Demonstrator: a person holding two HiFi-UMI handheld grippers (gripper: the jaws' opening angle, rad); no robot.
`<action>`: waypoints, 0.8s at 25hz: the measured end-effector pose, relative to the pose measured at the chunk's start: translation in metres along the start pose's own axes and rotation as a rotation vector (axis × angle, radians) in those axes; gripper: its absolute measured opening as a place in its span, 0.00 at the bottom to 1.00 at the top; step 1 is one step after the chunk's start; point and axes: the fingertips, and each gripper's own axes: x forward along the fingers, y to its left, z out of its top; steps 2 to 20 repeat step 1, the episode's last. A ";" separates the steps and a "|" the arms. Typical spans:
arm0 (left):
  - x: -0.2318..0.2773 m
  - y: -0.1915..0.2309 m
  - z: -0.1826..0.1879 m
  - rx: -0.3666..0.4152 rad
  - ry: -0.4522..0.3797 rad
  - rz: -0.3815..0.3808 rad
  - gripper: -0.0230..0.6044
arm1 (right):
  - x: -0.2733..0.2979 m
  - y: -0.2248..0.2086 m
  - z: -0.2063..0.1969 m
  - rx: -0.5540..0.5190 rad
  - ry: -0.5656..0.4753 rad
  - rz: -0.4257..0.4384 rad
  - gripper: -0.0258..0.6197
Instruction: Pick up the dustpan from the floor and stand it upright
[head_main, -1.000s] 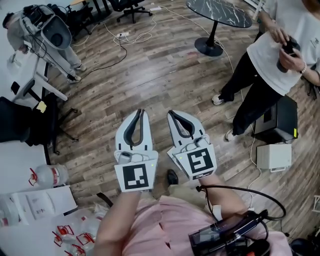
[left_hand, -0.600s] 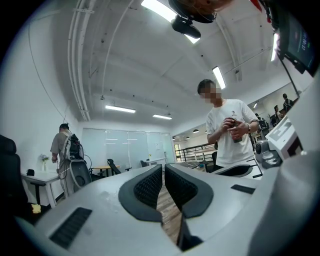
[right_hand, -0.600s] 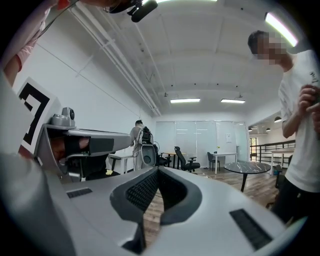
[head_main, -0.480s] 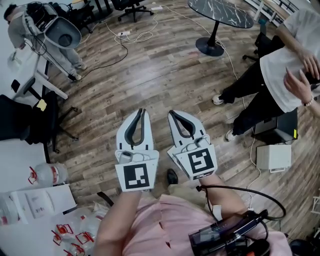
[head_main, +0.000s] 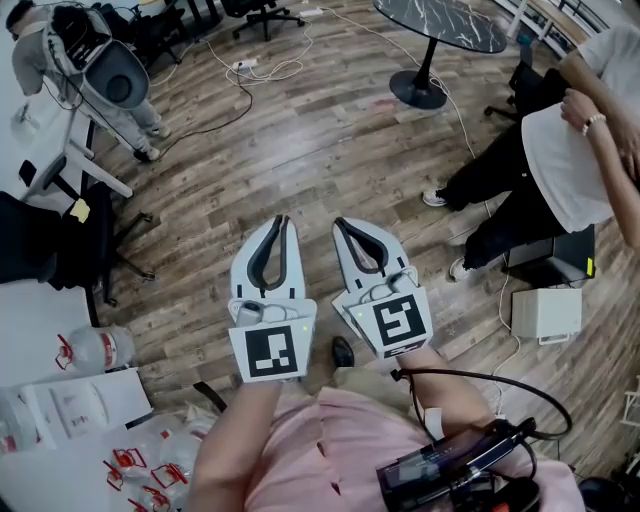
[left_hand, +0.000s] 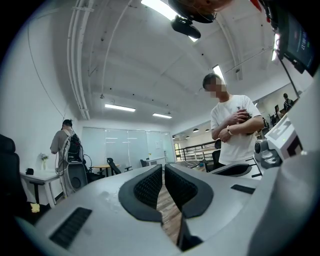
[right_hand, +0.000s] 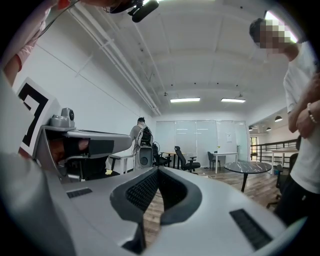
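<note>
No dustpan shows in any view. In the head view my left gripper (head_main: 283, 220) and right gripper (head_main: 338, 222) are held side by side above the wooden floor (head_main: 300, 140), pointing forward. Each has its jaws closed at the tips with nothing between them. The left gripper view looks level along the left gripper (left_hand: 163, 167) across the room, and the right gripper view does the same along the right gripper (right_hand: 158, 171). Each of those two views catches the other gripper's body at its side.
A person in a white shirt (head_main: 565, 150) stands at the right, beside a black box (head_main: 560, 240) and a white box (head_main: 546, 312). A round dark table (head_main: 440, 25) is at the back, cables (head_main: 250, 72) lie on the floor, and another person (head_main: 45, 50) is at the far left.
Both grippers have stayed almost still, jaws unchanged. The person at the right has turned and moved their arms.
</note>
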 end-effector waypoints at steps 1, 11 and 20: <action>0.001 0.000 -0.001 0.001 0.001 -0.001 0.08 | 0.001 -0.001 0.000 0.000 0.000 0.000 0.04; 0.001 0.000 -0.001 0.001 0.001 -0.001 0.08 | 0.001 -0.001 0.000 0.000 0.000 0.000 0.04; 0.001 0.000 -0.001 0.001 0.001 -0.001 0.08 | 0.001 -0.001 0.000 0.000 0.000 0.000 0.04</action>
